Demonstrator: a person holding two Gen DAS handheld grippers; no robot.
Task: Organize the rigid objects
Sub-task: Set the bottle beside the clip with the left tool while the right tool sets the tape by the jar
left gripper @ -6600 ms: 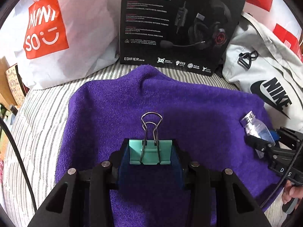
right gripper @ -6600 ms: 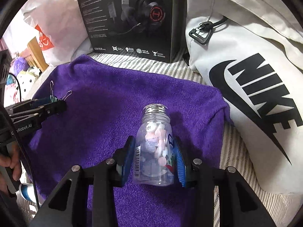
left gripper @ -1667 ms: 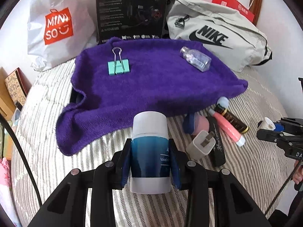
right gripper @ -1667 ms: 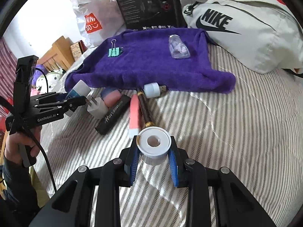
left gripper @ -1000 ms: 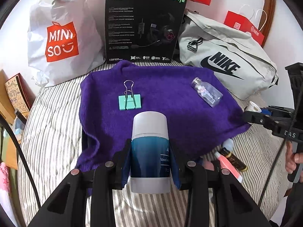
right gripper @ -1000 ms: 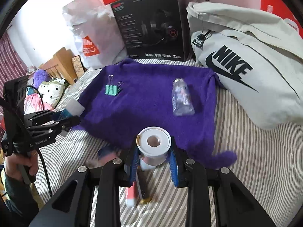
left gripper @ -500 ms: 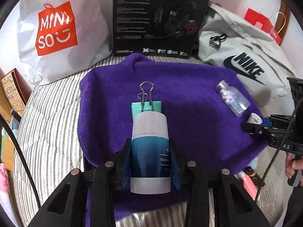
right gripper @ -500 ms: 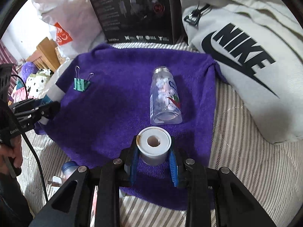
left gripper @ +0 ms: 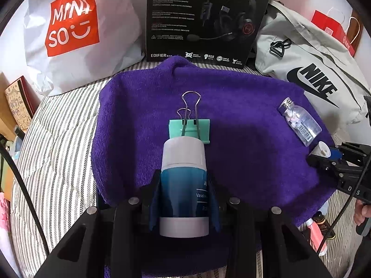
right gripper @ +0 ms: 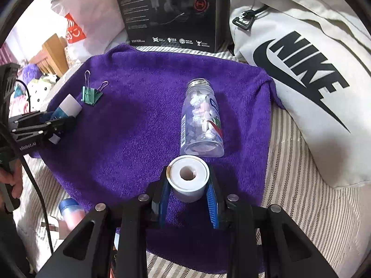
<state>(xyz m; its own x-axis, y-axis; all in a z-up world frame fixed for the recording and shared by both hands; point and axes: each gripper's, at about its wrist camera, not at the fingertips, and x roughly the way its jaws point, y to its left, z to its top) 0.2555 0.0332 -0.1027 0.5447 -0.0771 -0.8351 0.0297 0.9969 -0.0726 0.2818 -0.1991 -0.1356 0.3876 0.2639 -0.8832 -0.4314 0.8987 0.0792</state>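
Observation:
My left gripper (left gripper: 184, 180) is shut on a blue-and-white Vaseline bottle (left gripper: 183, 185) and holds it over the purple towel (left gripper: 243, 153), just in front of the teal binder clip (left gripper: 189, 132). My right gripper (right gripper: 188, 185) is shut on a small white cylinder with a centre hole (right gripper: 188, 178), just in front of the clear pill bottle (right gripper: 201, 125) lying on the towel (right gripper: 129, 125). The clip (right gripper: 91, 95) and the left gripper with its bottle (right gripper: 66, 108) show at the left of the right wrist view. The pill bottle (left gripper: 299, 121) and the right gripper (left gripper: 324, 153) show at the right of the left wrist view.
A Miniso bag (left gripper: 76, 27), a black headset box (left gripper: 204, 20) and a grey Nike bag (left gripper: 310, 69) stand behind the towel. Pink and dark tubes (left gripper: 321, 234) lie off the towel's front right. A blue-capped item (right gripper: 68, 210) lies off its front left on the striped bedding.
Both grippers have moved forward and lower over the towel with their objects. The Vaseline bottle is now close to the binder clip, the white cylinder close to the pill bottle.

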